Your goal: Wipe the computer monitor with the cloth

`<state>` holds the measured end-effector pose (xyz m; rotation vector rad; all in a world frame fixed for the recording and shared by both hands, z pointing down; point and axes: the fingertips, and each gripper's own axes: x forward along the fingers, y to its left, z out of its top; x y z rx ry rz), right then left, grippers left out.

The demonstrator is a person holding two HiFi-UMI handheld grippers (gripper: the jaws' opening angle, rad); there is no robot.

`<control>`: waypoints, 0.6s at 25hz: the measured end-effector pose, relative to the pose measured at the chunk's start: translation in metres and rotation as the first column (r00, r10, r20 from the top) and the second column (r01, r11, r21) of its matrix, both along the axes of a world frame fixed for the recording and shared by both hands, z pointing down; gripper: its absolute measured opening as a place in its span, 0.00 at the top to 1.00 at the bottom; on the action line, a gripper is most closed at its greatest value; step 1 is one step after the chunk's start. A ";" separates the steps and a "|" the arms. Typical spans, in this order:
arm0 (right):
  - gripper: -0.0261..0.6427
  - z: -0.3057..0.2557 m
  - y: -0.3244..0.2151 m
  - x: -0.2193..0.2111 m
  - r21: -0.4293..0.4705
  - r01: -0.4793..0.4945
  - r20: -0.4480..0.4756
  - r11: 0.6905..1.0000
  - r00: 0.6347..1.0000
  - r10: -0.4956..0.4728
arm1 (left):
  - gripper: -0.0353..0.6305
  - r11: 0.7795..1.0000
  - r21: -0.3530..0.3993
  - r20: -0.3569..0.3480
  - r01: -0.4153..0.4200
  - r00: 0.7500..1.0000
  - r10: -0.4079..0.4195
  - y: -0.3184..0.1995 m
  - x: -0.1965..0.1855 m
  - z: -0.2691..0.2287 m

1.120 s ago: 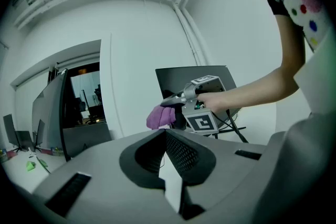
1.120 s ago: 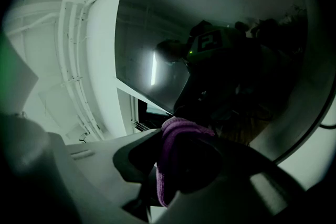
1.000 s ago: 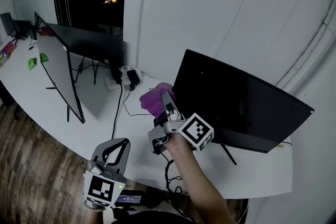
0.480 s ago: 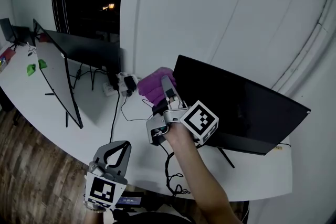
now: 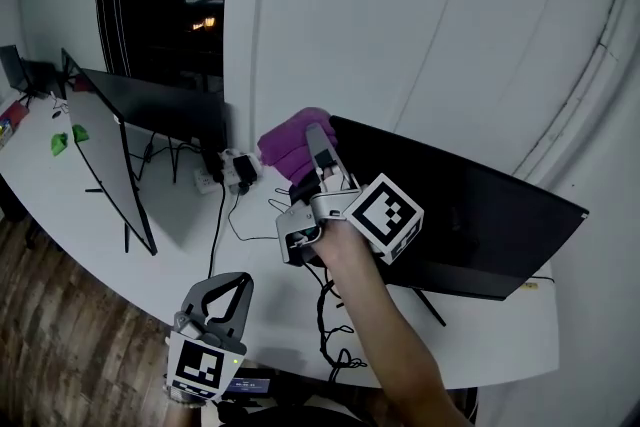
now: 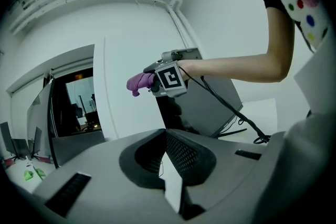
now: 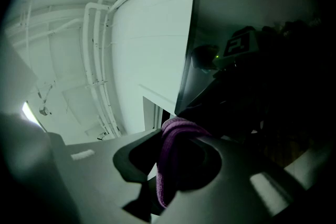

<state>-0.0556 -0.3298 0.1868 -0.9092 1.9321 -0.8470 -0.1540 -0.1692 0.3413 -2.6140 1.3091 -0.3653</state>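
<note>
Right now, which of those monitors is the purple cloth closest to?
The dark monitor on the right: the right gripper holds the cloth at its upper left corner. The other monitors stand farther left.

Head cam looks down; all share monitor (image 5: 470, 215).

cloth (image 7: 168, 176): purple ribbed fabric between right gripper (image 7: 176, 139) jaws | monitor (image 7: 252, 18) beyond them: glossy dark screen | jaws: matt grey plastic
</note>
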 end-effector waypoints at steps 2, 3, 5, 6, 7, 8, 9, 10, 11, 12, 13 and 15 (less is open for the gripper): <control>0.84 -0.001 -0.001 0.001 -0.003 -0.001 -0.004 1.000 1.000 0.001 | 0.94 1.000 -0.001 -0.001 0.002 1.000 -0.002 -0.002 0.000 0.000; 0.84 -0.001 -0.001 0.001 -0.004 0.002 -0.004 1.000 1.000 -0.002 | 0.94 1.000 -0.006 -0.005 0.005 1.000 -0.005 -0.002 -0.001 0.001; 0.84 0.001 0.000 0.001 -0.009 0.010 -0.016 1.000 1.000 -0.010 | 0.94 1.000 -0.020 -0.015 0.010 1.000 -0.010 -0.001 -0.001 0.005; 0.84 0.002 0.000 0.000 -0.006 0.018 -0.030 1.000 0.999 -0.018 | 0.94 1.000 -0.022 -0.017 0.010 1.000 -0.010 -0.001 0.000 0.005; 0.84 0.001 0.001 -0.001 0.003 0.031 -0.051 1.000 0.998 -0.031 | 0.94 1.000 -0.020 -0.017 0.007 1.000 -0.008 -0.001 0.001 0.003; 0.84 0.001 0.003 -0.003 0.017 0.049 -0.078 0.999 0.996 -0.048 | 0.94 1.000 -0.016 -0.016 0.004 1.000 -0.004 -0.001 0.002 0.002; 0.84 0.001 0.006 -0.007 0.033 0.071 -0.111 0.997 0.992 -0.067 | 0.94 1.000 -0.014 -0.013 0.002 1.000 -0.003 -0.001 0.004 0.002; 0.84 0.001 0.009 -0.011 0.048 0.093 -0.146 0.995 0.986 -0.085 | 0.94 1.000 -0.015 -0.008 0.003 1.000 -0.003 -0.001 0.004 0.003; 0.84 0.002 0.013 -0.014 0.059 0.110 -0.180 0.992 0.979 -0.098 | 0.94 1.000 -0.015 -0.005 0.003 1.000 -0.003 -0.001 0.005 0.004; 0.84 0.005 0.017 -0.017 0.064 0.121 -0.212 0.991 0.972 -0.105 | 0.94 1.000 -0.012 -0.008 0.001 1.000 -0.001 -0.001 0.006 0.003; 0.84 0.009 0.022 -0.018 0.066 0.126 -0.241 0.990 0.965 -0.107 | 0.94 1.000 -0.010 -0.013 -0.003 1.000 0.003 -0.001 0.008 0.002; 0.84 0.020 0.033 -0.018 0.075 0.132 -0.308 0.988 0.946 -0.103 | 0.94 1.000 -0.012 -0.017 -0.005 1.000 0.004 -0.002 0.011 0.002</control>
